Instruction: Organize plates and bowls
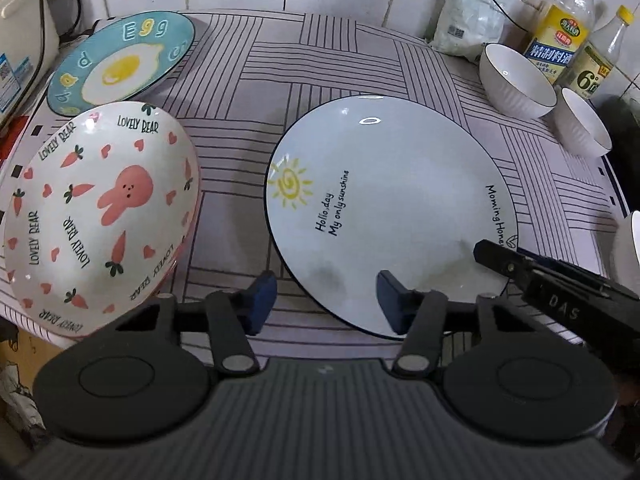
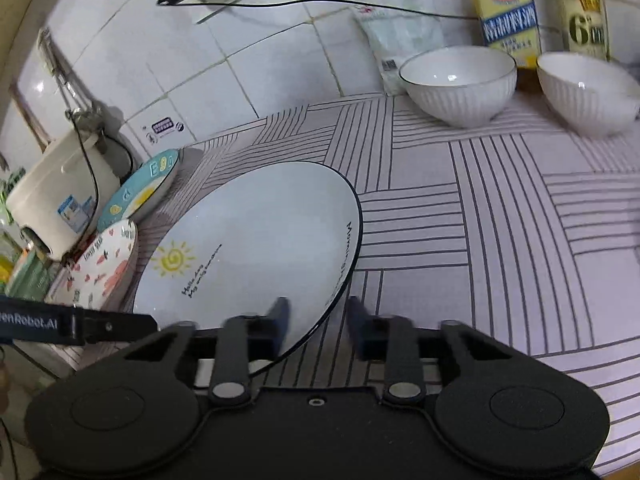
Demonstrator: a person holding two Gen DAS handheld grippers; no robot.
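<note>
A large white plate (image 1: 392, 208) (image 2: 256, 232) with a yellow sun and black rim lies flat on the striped table (image 1: 320, 80). My left gripper (image 1: 326, 300) straddles its near-left rim, one finger on the table and one over the plate, jaws apart and not pressing. My right gripper (image 2: 319, 318) straddles the near-right rim, jaws narrow, with a gap still showing beside the rim. A bunny-and-carrot bowl (image 1: 100, 208) (image 2: 108, 272) sits left of the plate, and a blue egg plate (image 1: 120, 60) (image 2: 140, 196) lies behind that bowl.
Two white ribbed bowls (image 1: 516, 80) (image 1: 584, 128) stand at the back right before bottles (image 1: 560, 28) and a plastic bag (image 1: 468, 20). Another white bowl (image 1: 628, 248) shows at the right edge. A white cooker (image 2: 60, 196) stands far left by the tiled wall.
</note>
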